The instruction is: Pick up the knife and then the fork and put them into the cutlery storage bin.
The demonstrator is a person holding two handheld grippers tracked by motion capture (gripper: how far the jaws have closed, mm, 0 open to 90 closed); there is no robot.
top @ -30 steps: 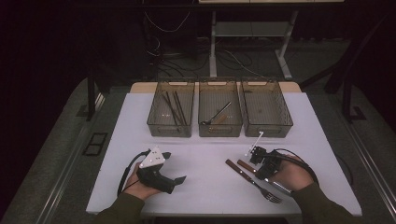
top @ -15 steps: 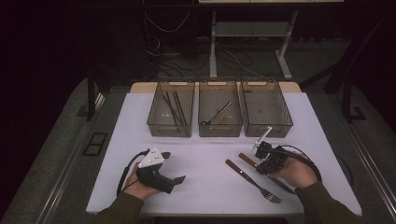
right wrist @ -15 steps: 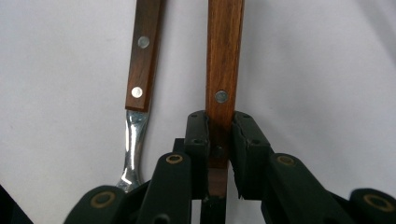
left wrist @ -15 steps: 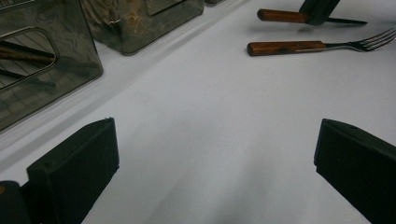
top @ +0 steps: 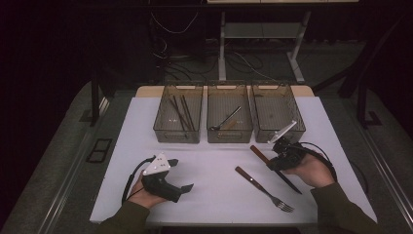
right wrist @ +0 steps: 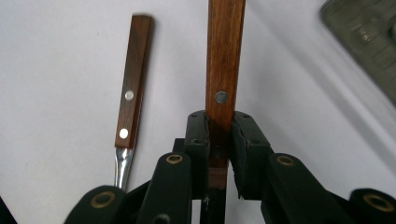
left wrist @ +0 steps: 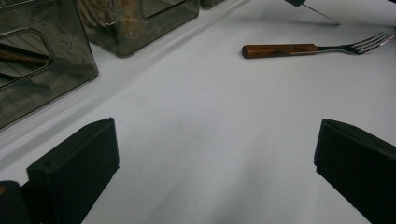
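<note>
My right tongs (right wrist: 219, 154) clamp the knife (top: 285, 178) by its wooden handle at the frame's right, lifted off the bench (top: 214, 170) toward the trays (top: 277, 114), while my left tongs (top: 176, 191) rest open, idle.

No readable text, label, brand, number or sign anywhere; bins (top: 229, 119) too dim and small, markings possibly missed.
</note>
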